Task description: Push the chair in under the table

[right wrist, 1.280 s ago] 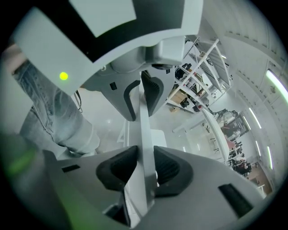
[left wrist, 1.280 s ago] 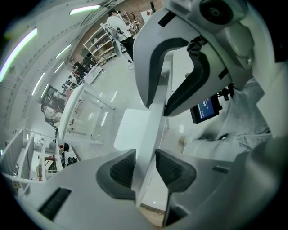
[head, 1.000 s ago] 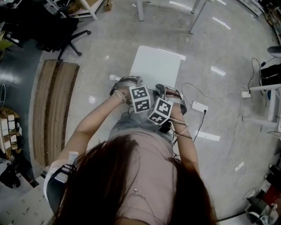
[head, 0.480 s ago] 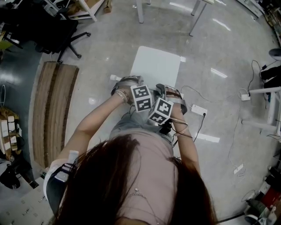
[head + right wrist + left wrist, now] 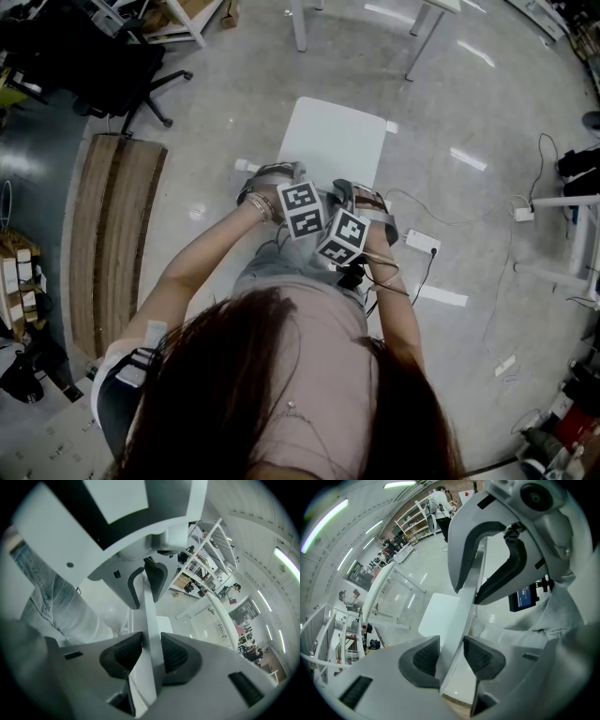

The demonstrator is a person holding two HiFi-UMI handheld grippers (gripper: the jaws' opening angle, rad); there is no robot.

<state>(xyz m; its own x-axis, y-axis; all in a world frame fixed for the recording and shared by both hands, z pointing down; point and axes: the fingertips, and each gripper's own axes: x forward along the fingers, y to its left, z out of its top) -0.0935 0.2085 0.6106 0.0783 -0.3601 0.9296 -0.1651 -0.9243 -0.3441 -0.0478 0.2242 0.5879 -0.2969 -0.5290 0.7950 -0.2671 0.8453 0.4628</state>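
A white chair [image 5: 333, 141] with a flat square seat is seen on the shiny grey floor [image 5: 234, 103], just in front of the person. Its thin back is clamped by the right tool [image 5: 151, 656]. The left tool [image 5: 451, 656] is opening, with the back touched by both pads. Open floor is seen between the chair and the surface's white legs [image 5: 298, 26]. A power strip [image 5: 419, 242] and a wooden board [image 5: 112, 234] are found off to the sides.
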